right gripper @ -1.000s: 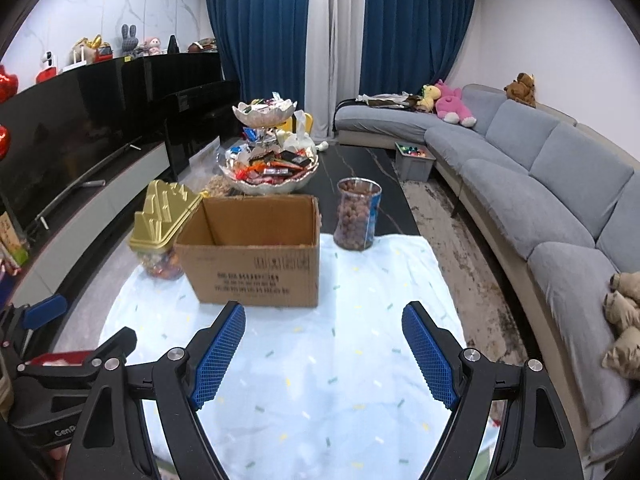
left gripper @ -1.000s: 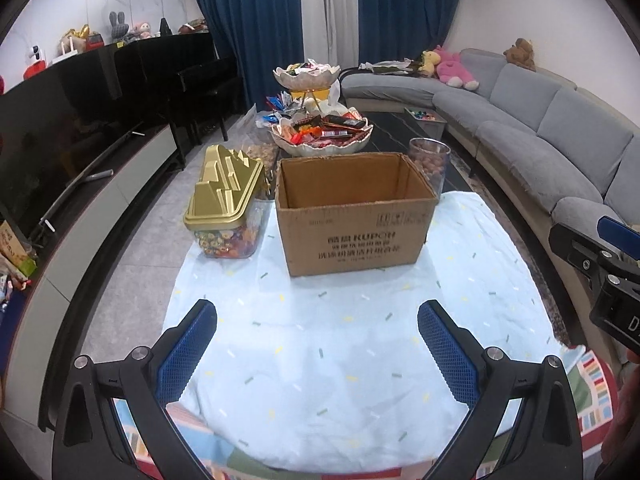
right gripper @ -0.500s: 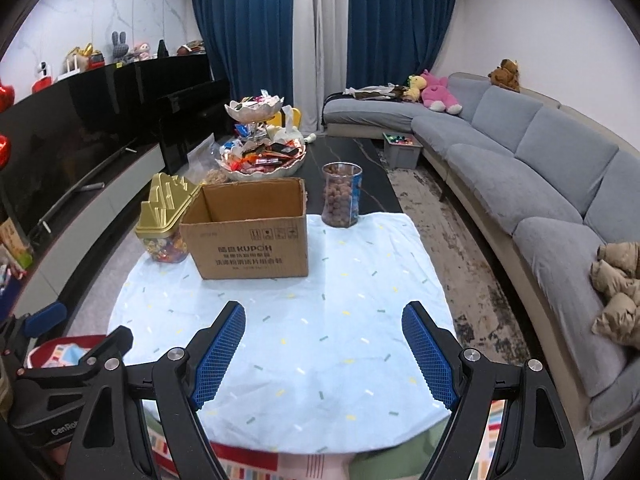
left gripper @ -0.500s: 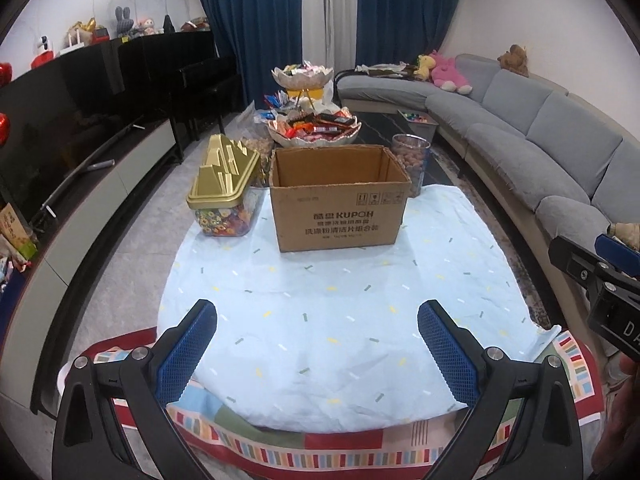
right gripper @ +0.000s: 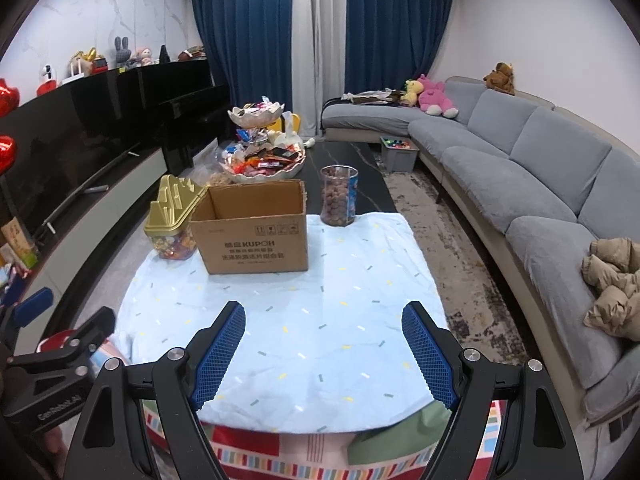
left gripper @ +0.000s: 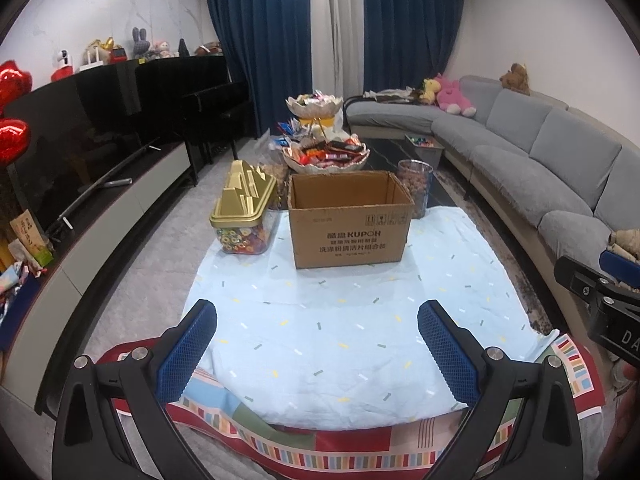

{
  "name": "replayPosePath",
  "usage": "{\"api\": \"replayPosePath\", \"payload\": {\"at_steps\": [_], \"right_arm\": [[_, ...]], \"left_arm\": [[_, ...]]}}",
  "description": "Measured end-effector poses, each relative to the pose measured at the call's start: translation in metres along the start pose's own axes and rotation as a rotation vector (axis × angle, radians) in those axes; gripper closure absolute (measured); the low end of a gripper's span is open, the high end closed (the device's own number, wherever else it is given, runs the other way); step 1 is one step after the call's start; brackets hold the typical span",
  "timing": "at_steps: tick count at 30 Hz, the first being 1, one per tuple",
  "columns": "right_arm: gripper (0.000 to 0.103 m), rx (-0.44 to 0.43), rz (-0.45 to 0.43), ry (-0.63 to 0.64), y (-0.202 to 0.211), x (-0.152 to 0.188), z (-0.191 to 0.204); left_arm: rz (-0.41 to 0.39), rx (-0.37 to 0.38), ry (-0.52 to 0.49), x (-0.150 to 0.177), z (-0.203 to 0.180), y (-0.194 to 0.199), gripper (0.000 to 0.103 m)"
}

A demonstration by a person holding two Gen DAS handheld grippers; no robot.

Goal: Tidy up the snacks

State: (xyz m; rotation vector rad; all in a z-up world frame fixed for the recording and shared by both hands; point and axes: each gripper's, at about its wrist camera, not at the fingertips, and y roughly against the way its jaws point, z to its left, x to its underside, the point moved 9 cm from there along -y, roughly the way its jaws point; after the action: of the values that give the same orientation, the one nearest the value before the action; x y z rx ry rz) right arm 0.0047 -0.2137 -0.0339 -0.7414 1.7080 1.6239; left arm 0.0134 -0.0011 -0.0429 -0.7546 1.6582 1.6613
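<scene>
An open, empty-looking cardboard box (left gripper: 349, 224) stands on the light blue cloth (left gripper: 344, 320); it also shows in the right wrist view (right gripper: 254, 227). Left of it is a clear candy jar with a gold lid (left gripper: 245, 212) (right gripper: 173, 220). Behind and right of the box is a clear jar of brown snacks (left gripper: 416, 184) (right gripper: 339, 195). Further back a two-tier white dish of wrapped snacks (left gripper: 325, 152) (right gripper: 262, 160) stands on the dark table. My left gripper (left gripper: 318, 344) and right gripper (right gripper: 323, 354) are both open and empty, held back from the near edge of the cloth.
A grey sofa (left gripper: 540, 168) (right gripper: 520, 184) curves along the right. A black TV unit (left gripper: 80, 168) runs along the left. A striped red cloth (left gripper: 320, 444) lies under the blue cloth's near edge. A small grey bin (right gripper: 398, 154) sits on the floor by the sofa.
Both grippers have pulled back and up from the table, so the box and jars look farther away and the cloth's near edge shows. Both stay open.
</scene>
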Motion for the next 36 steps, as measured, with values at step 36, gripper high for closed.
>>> {"api": "replayPosePath", "payload": {"at_steps": [36], "right_arm": [[0.021, 0.031, -0.082, -0.036, 0.037, -0.004, -0.01]], "left_arm": [[-0.089, -0.001, 0.016, -0.002, 0.007, 0.031, 0.001]]}}
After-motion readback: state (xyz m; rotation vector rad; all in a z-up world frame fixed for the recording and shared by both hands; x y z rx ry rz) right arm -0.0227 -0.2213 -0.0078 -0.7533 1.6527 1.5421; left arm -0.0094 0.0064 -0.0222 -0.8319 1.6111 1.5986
